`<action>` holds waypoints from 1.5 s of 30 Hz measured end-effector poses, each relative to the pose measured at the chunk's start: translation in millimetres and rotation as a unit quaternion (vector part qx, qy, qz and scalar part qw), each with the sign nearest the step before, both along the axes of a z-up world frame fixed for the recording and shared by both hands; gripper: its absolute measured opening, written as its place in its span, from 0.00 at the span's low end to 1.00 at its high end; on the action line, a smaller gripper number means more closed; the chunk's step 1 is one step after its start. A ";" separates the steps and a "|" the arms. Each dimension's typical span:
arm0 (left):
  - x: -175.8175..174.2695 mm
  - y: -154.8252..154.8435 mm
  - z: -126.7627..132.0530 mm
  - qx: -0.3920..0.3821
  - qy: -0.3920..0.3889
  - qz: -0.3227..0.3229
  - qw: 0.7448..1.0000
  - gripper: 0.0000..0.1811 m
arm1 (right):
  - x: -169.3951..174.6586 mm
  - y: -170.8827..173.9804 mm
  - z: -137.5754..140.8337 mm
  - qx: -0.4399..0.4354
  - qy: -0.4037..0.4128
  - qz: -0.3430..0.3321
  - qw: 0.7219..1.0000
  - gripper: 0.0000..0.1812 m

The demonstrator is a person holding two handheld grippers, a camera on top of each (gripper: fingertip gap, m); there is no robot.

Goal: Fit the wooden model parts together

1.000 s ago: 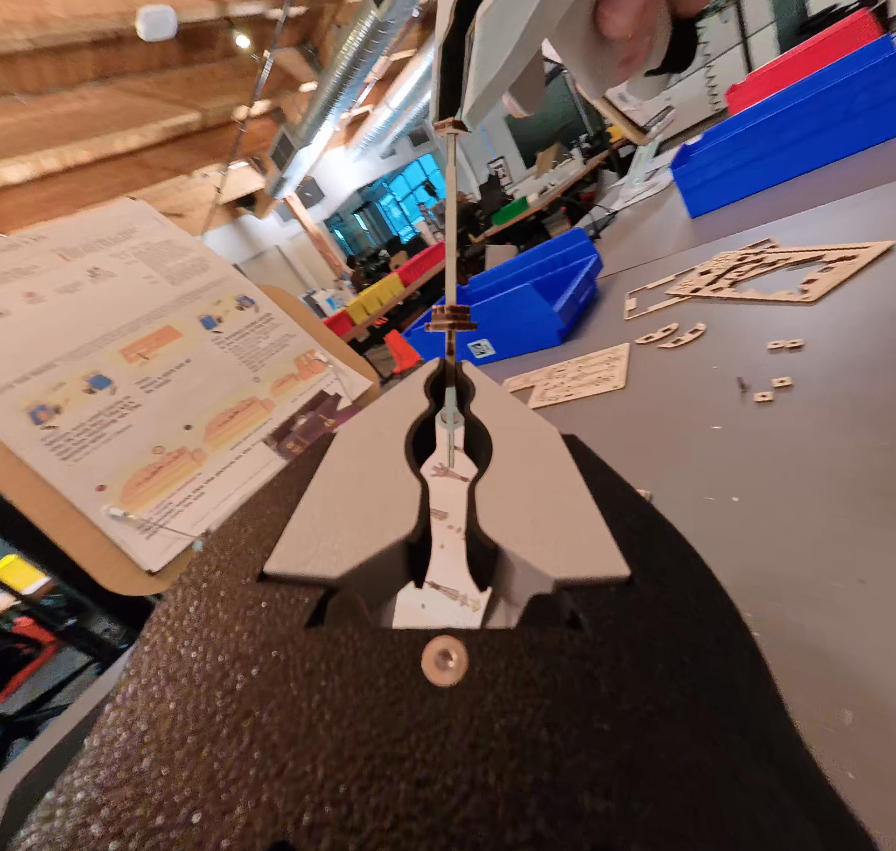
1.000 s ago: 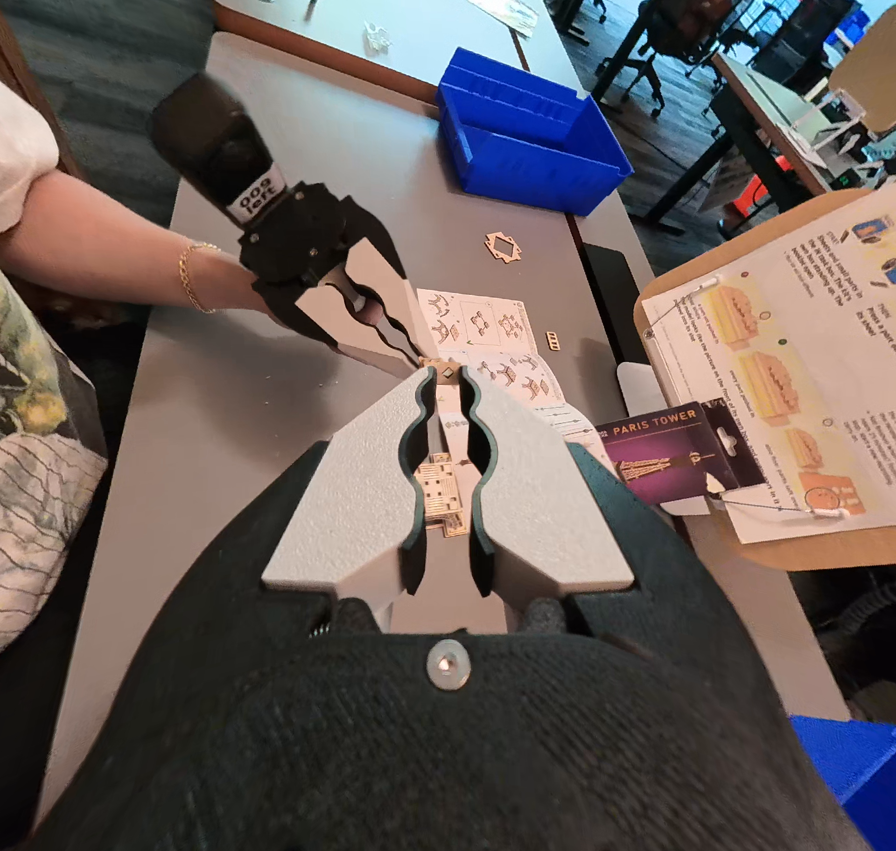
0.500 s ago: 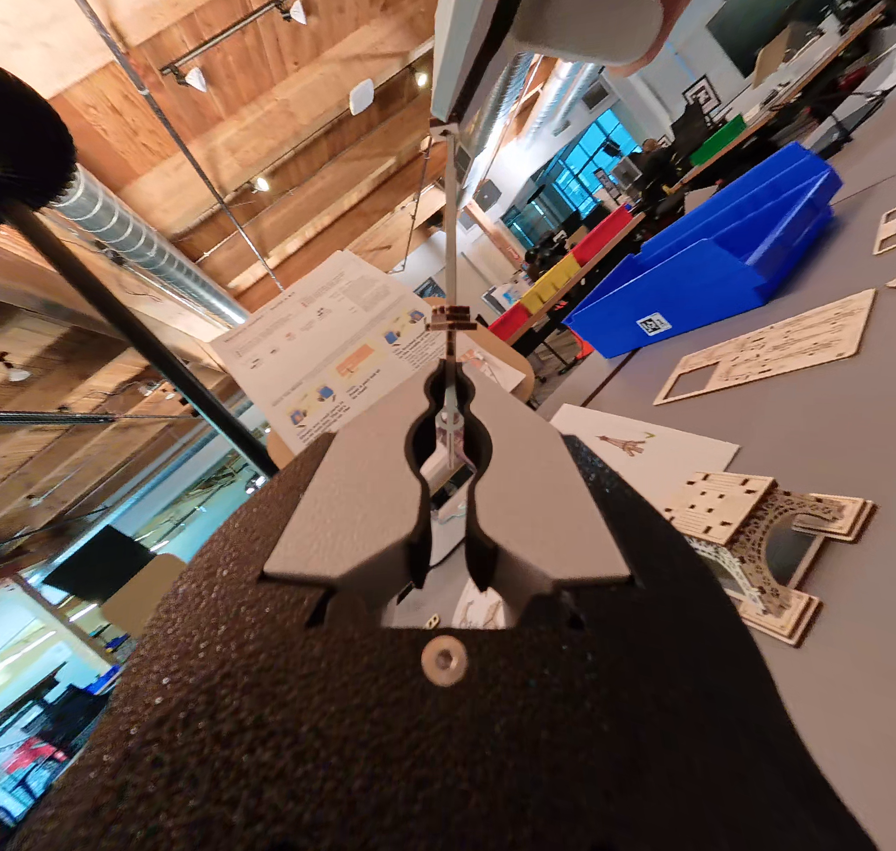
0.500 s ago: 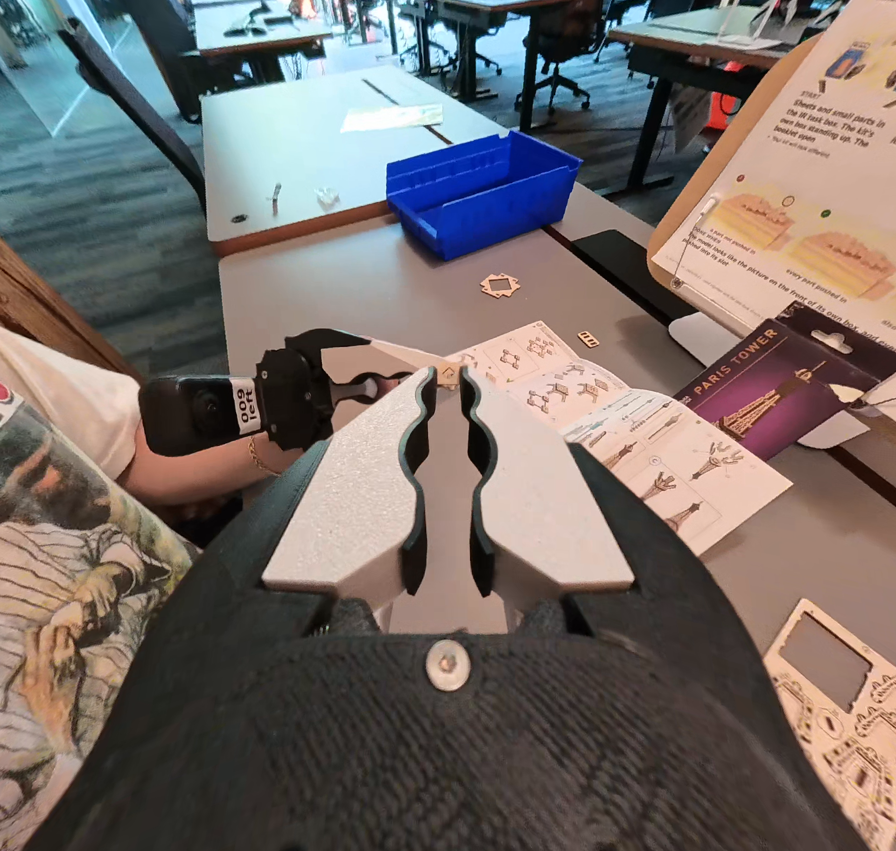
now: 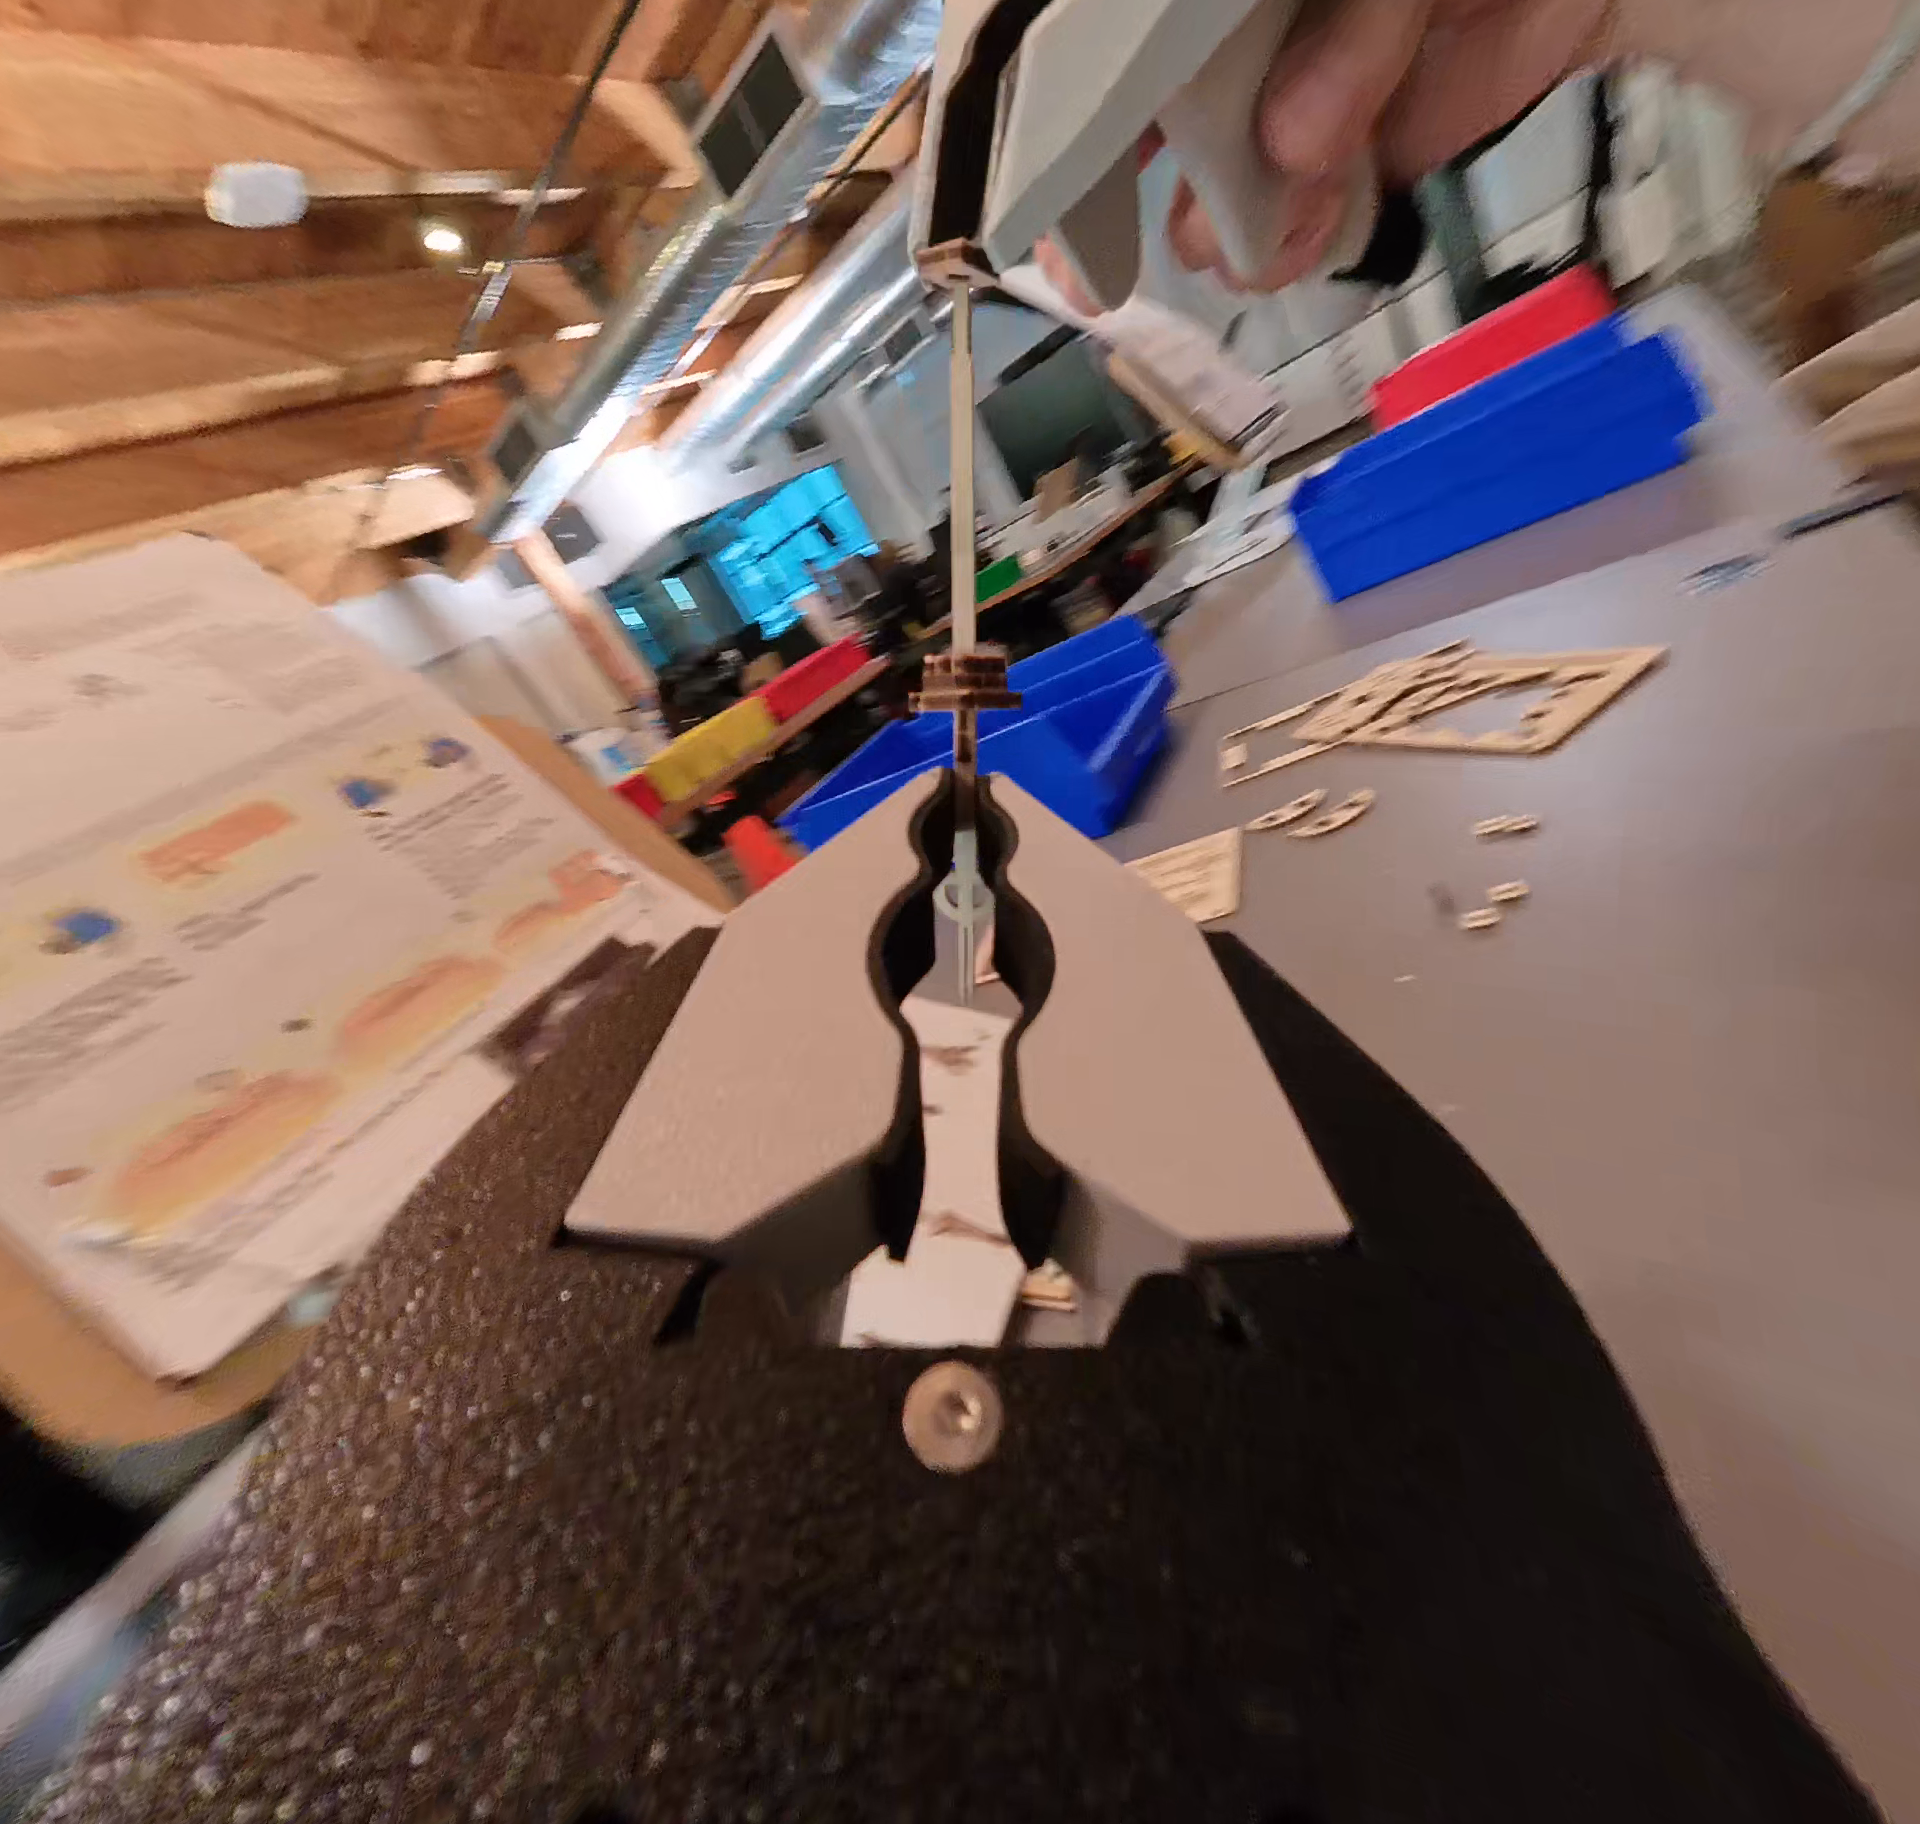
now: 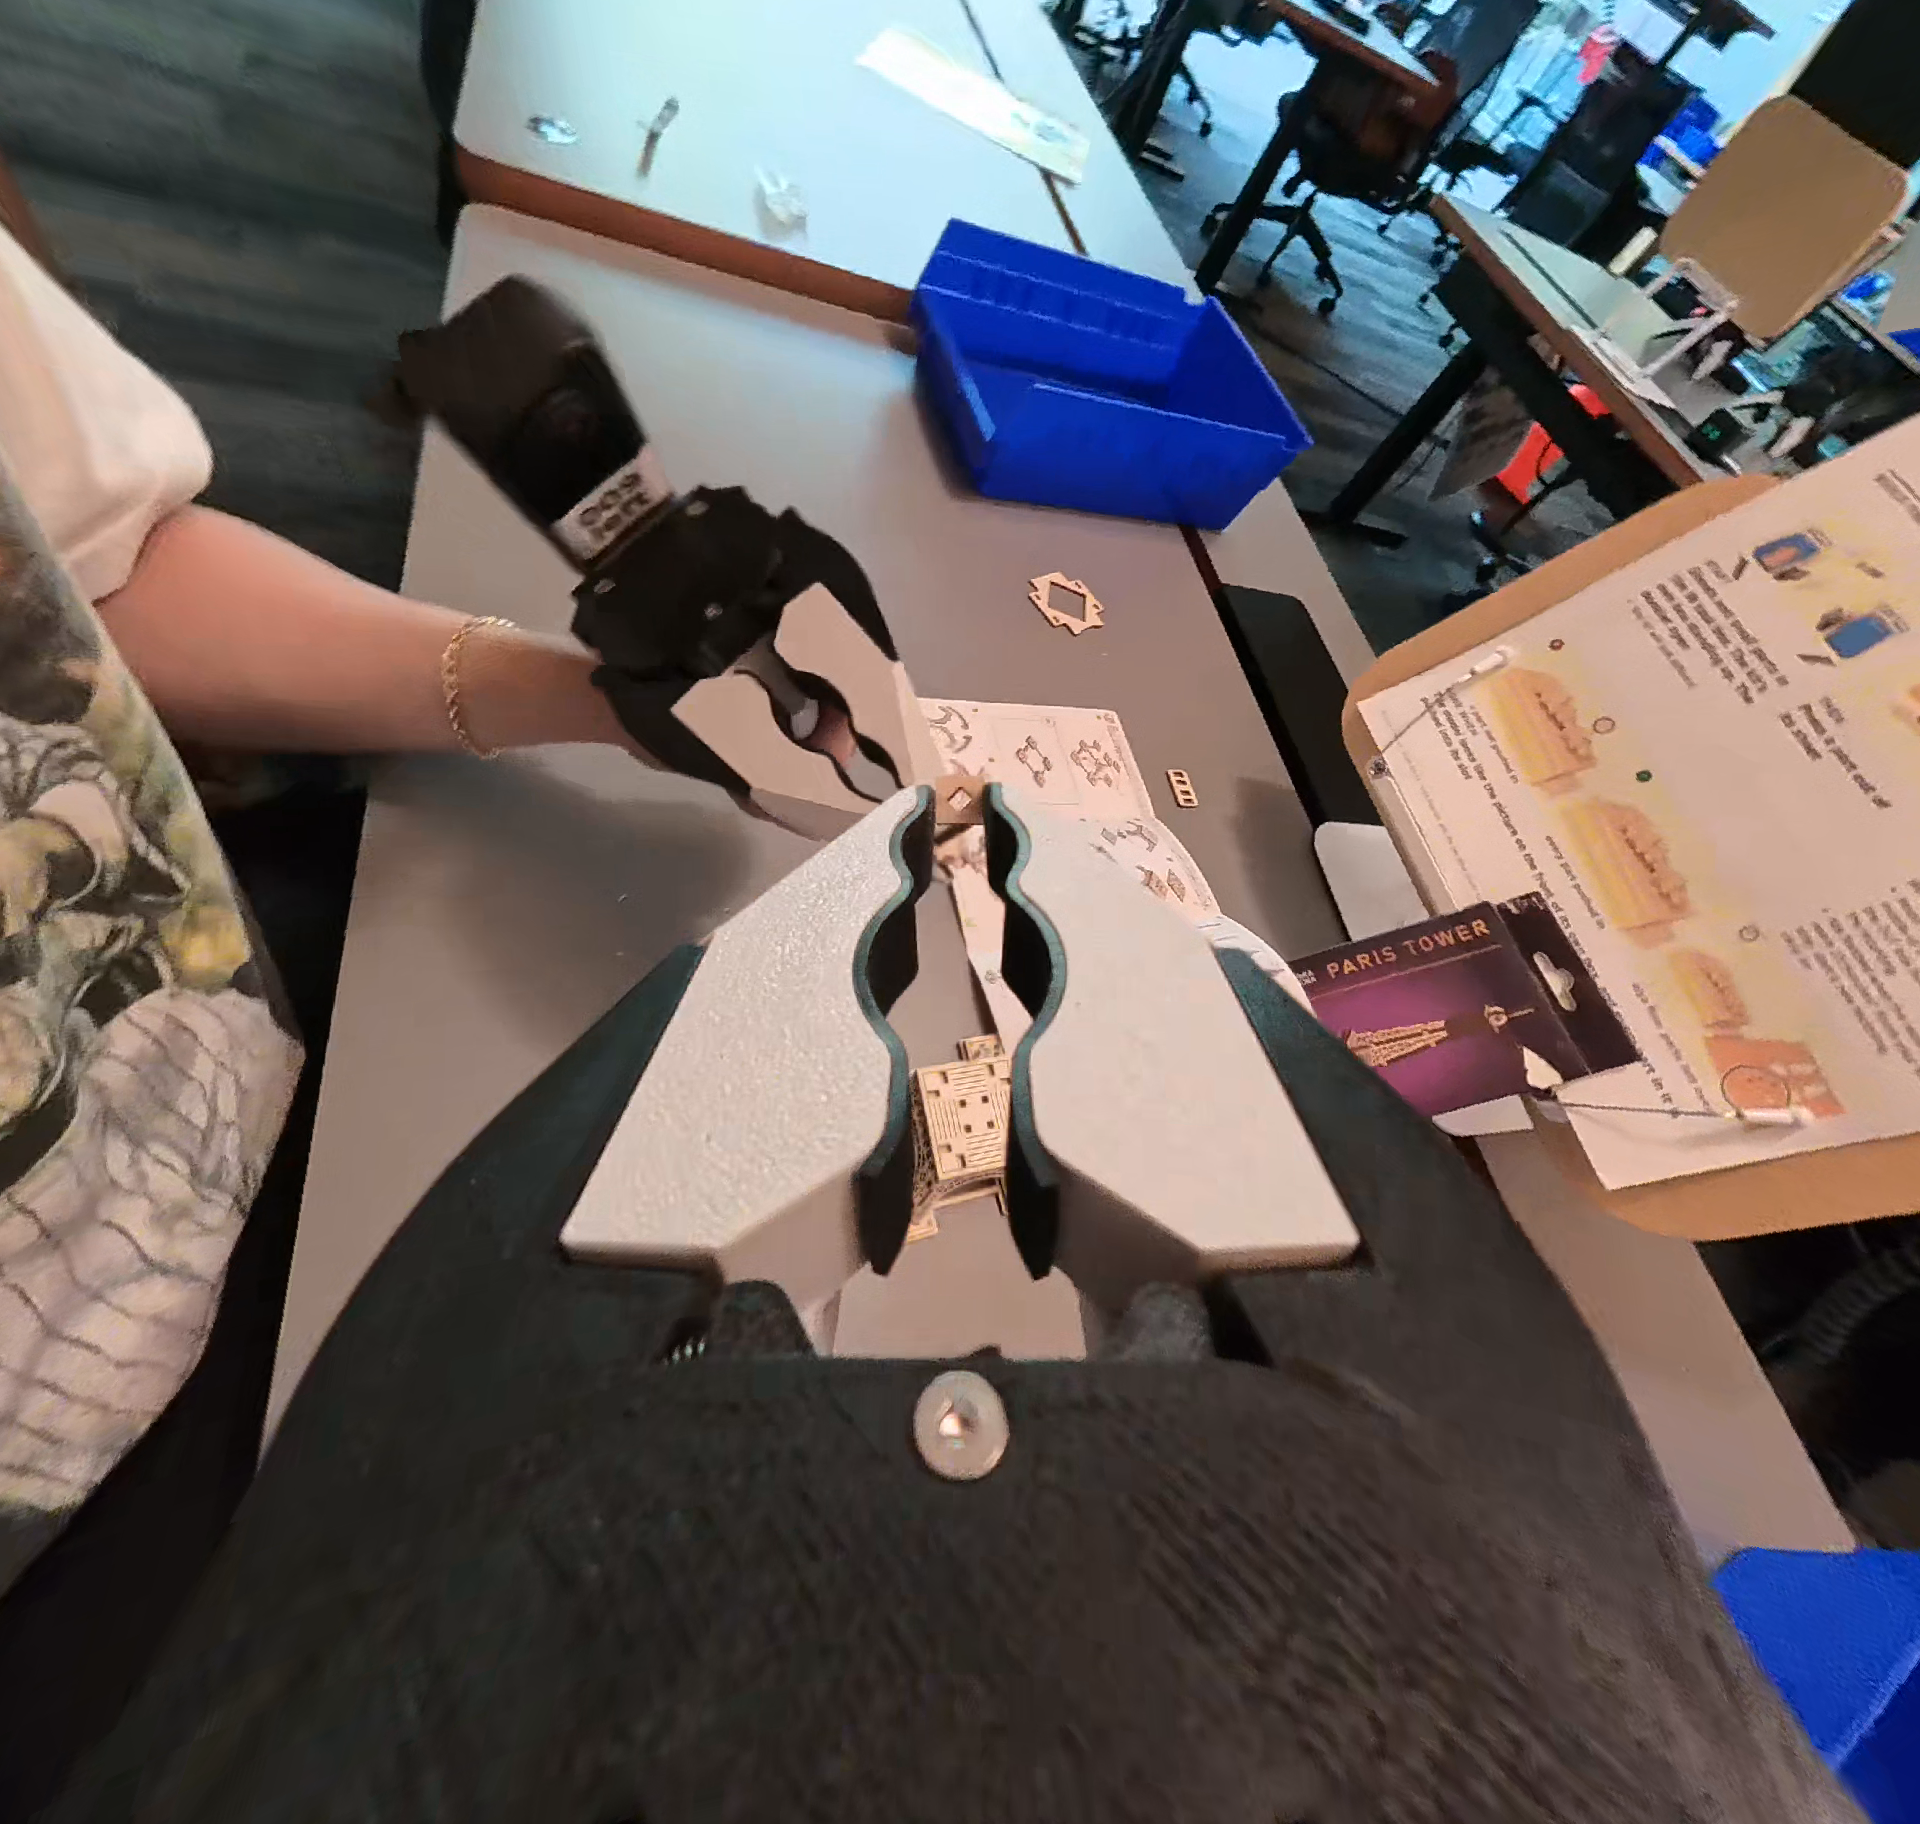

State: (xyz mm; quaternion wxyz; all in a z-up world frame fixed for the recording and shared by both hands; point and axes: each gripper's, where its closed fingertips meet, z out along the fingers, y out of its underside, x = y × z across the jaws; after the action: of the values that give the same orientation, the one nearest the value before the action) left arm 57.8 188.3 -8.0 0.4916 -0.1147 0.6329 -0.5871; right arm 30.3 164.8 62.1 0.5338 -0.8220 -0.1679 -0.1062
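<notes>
Both grippers swung back over table since 0.5 s ago. L gripper pinched spire base; R gripper pinched its cap. Best: press straight along spire, no twist.

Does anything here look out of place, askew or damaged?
Nothing stands out. The thin wooden spire runs straight between the left gripper and right gripper; loose wooden parts lie flat on the table.
</notes>
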 end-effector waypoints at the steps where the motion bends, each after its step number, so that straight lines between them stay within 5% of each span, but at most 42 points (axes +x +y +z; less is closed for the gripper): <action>1: -1.5 -3.2 -0.4 -0.013 0.012 -0.027 0.999 0.00 | -2.7 -0.4 -0.1 -0.007 -0.004 0.011 1.000 0.04; 12: -25.7 -12.4 -8.3 -0.058 0.063 -0.178 0.980 0.00 | -22.6 0.8 -4.8 -0.056 -0.028 0.083 0.995 0.04; 45: -26.1 -18.5 -9.4 -0.069 0.063 -0.194 0.977 0.00 | -25.6 -2.1 -7.0 -0.069 -0.037 0.080 0.994 0.04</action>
State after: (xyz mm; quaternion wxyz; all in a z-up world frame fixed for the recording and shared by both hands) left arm 31.7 169.8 -17.4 0.3181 -0.0604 0.6308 -0.7052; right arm 4.7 162.6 55.1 0.4761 -0.8363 -0.2594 -0.0815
